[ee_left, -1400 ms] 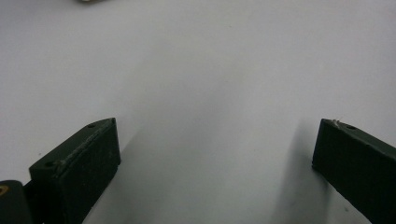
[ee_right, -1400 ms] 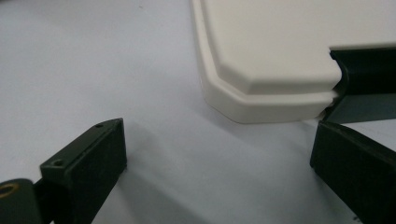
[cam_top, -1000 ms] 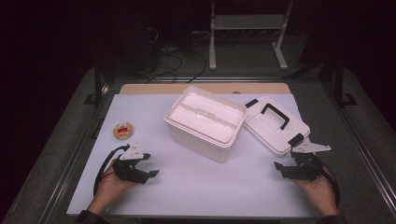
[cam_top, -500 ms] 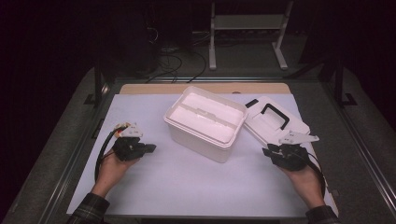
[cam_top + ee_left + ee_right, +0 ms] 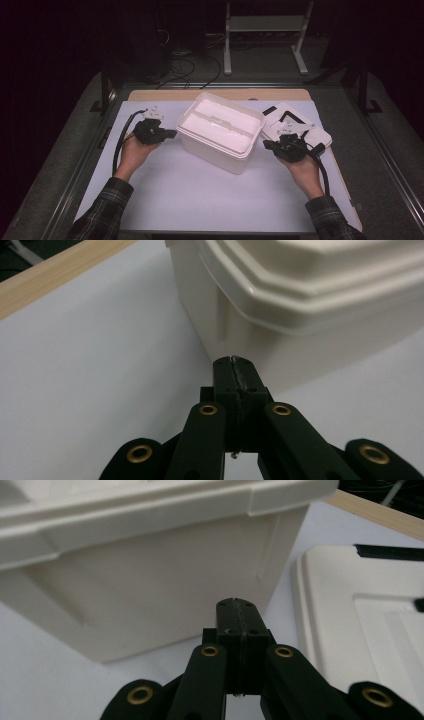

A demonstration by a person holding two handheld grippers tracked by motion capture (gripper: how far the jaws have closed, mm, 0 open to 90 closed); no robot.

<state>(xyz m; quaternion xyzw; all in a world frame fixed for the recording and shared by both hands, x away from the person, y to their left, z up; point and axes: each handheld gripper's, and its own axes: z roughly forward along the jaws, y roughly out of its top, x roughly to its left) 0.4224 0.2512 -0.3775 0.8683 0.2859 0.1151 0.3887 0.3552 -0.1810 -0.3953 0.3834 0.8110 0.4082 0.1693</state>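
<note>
Left tongs: your left tongs (image 5: 167,134) sit at the left end of the white box (image 5: 220,131), tips aimed at it; in the left gripper view (image 5: 235,371) the jaws are pressed flat together with nothing between them, having just closed.
Left tongs and box: the tips are just beside the box's lower wall (image 5: 240,325), under its stepped rim; whether they touch it you cannot tell.
Right tongs: your right tongs (image 5: 269,144) sit at the right end of the box, tips aimed at it; in the right gripper view (image 5: 236,611) the jaws meet along a thin seam with nothing between them, having just closed.
Right tongs and box: the tips face the end wall (image 5: 150,585) below the rim, near it but apart.
Box: it stands open and upright on the white sheet (image 5: 200,190) in the middle of the counter (image 5: 165,94), turned at a slant, between your two hands.
Lid: the white lid (image 5: 320,135) with its black handle (image 5: 289,116) lies flat on the sheet just right of the box, partly behind your right hand (image 5: 300,165); in the right gripper view it lies at the right (image 5: 360,620).
Left hand: your left hand (image 5: 132,152) holds its tool well left of the box, the cable (image 5: 120,140) looping beside it.
Counter edge: a strip of bare wood shows beyond the sheet's far edge.
</note>
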